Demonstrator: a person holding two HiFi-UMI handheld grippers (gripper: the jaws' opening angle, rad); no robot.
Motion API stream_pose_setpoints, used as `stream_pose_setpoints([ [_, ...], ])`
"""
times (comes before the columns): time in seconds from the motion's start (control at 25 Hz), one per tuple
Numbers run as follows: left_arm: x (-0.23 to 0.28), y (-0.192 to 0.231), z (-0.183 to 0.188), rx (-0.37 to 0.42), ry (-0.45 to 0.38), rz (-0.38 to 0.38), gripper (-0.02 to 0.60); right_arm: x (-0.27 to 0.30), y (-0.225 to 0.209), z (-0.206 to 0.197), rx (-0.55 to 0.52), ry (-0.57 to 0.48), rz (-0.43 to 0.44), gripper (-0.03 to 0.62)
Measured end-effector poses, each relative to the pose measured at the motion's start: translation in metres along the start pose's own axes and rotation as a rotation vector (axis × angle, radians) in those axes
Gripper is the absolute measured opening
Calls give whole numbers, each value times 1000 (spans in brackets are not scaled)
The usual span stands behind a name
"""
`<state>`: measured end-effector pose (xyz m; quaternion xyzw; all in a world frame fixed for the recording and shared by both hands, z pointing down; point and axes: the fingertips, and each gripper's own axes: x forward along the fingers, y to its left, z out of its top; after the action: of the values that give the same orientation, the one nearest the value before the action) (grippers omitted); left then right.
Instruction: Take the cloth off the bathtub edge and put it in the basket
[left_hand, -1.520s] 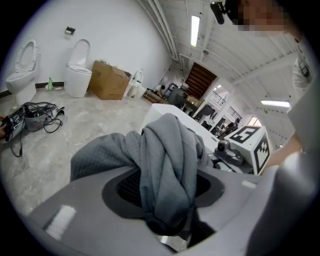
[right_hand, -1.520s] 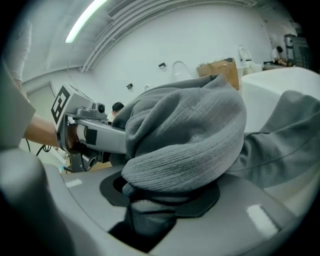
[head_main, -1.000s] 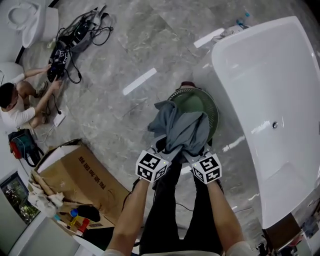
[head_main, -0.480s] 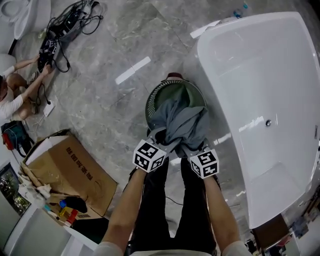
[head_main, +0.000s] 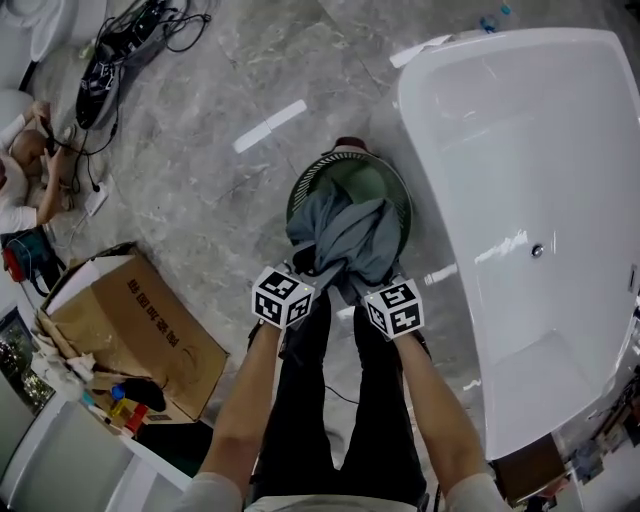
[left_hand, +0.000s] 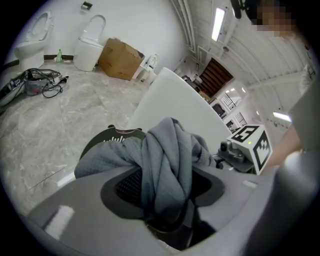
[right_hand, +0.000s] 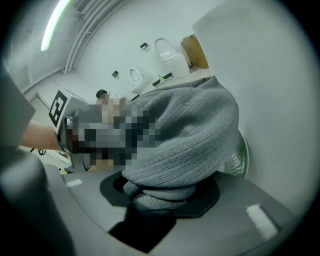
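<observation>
The left gripper (head_main: 308, 280), its jaws just eased slightly wider, and the right gripper (head_main: 366, 288) are each clamping a bunch of the grey cloth (head_main: 345, 235), which is hanging over the green basket (head_main: 372, 184) beside the white bathtub (head_main: 520, 150)

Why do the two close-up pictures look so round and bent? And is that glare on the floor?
Left gripper view: wide-angle lens, dark corners, straight lines curve. Right gripper view: same bending; cloth fills the frame. Head view: sharp; bright glare streaks on floor and bathtub.
</observation>
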<state>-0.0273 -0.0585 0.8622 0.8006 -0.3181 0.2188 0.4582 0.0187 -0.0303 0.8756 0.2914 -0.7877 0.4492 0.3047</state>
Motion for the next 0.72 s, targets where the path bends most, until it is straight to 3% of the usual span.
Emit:
stream_pose_setpoints([
  [0.2,8,9,-7,-33,11,43,276,7,-11,-3,-21,43,-39,183],
  [0.44,14,26,-7,-70,-1,101,255,17,-33,-7,58,59,-101,183],
  [0.72,6,37,-13,-95,-27,139,223,35,-48,-4,0,142,-98,189],
])
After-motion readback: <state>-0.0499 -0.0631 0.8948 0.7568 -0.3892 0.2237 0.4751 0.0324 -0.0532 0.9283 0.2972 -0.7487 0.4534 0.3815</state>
